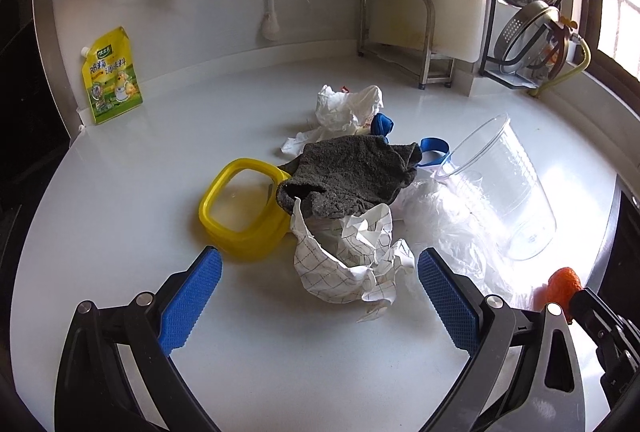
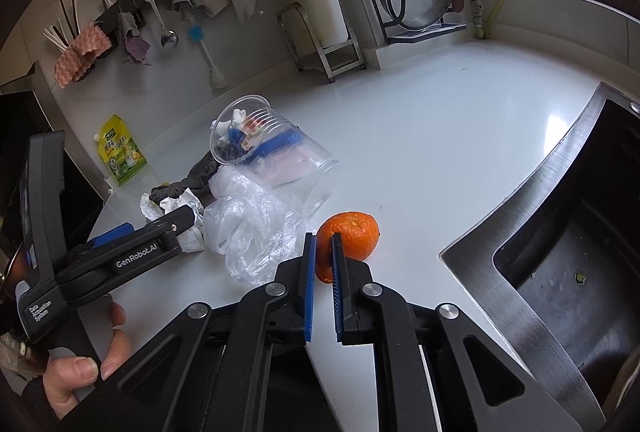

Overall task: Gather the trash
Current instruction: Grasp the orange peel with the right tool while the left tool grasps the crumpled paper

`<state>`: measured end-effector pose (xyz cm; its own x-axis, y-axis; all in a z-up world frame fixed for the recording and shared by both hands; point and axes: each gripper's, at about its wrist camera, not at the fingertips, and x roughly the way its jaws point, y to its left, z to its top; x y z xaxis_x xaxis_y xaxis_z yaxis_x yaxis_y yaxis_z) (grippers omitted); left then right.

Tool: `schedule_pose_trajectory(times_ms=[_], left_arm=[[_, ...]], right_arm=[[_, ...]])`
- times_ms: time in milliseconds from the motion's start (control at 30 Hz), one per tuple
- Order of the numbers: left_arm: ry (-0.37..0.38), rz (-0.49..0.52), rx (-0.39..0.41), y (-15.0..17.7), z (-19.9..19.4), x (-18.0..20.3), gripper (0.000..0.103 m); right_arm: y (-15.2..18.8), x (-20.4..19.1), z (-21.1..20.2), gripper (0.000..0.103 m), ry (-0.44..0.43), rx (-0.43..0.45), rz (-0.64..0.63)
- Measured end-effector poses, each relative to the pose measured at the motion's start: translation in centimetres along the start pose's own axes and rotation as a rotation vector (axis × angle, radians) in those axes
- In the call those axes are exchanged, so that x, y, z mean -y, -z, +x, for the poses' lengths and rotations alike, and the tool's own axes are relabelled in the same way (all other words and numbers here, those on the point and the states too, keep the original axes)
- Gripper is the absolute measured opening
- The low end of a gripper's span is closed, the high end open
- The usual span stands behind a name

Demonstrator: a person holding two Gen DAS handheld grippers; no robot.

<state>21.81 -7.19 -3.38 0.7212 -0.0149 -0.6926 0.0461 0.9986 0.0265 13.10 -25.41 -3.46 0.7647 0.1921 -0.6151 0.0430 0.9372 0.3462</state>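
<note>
Little looks collected: the right tool [image 2: 324,244] is pinched narrow on orange peel [image 2: 352,234] near the sink, while the left tool [image 1: 318,274], jaws wide, frames crumpled paper [image 1: 348,260] lying loose on the tabletop [image 1: 120,232] amid other rubbish

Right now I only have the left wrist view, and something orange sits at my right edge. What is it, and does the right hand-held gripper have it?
Observer: It's an orange peel, and the right hand-held gripper is shut on its near edge.
Operator: What lies beyond it on that side?
Observer: A dark steel sink set into the counter, just right of the peel.
</note>
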Motion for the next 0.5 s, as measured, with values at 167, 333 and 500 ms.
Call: schedule_pose_trajectory(times_ms=[167,333,500], left_arm=[[-0.002,-0.001,0.005,0.09,0.54,-0.16,0.077],[0.047,-0.002,-0.028,0.38,0.96,-0.31,0.046],[0.088,-0.004,-0.028,0.7,0.2,-0.75,0.034]], right_arm=[[0.07,0.15,-0.05,0.008,-0.009,0.003,0.003],[0.08,0.14,-0.03,0.008,-0.008,0.003,0.003],[0.17,0.09,0.02,0.008,-0.003,0.002,0.001]])
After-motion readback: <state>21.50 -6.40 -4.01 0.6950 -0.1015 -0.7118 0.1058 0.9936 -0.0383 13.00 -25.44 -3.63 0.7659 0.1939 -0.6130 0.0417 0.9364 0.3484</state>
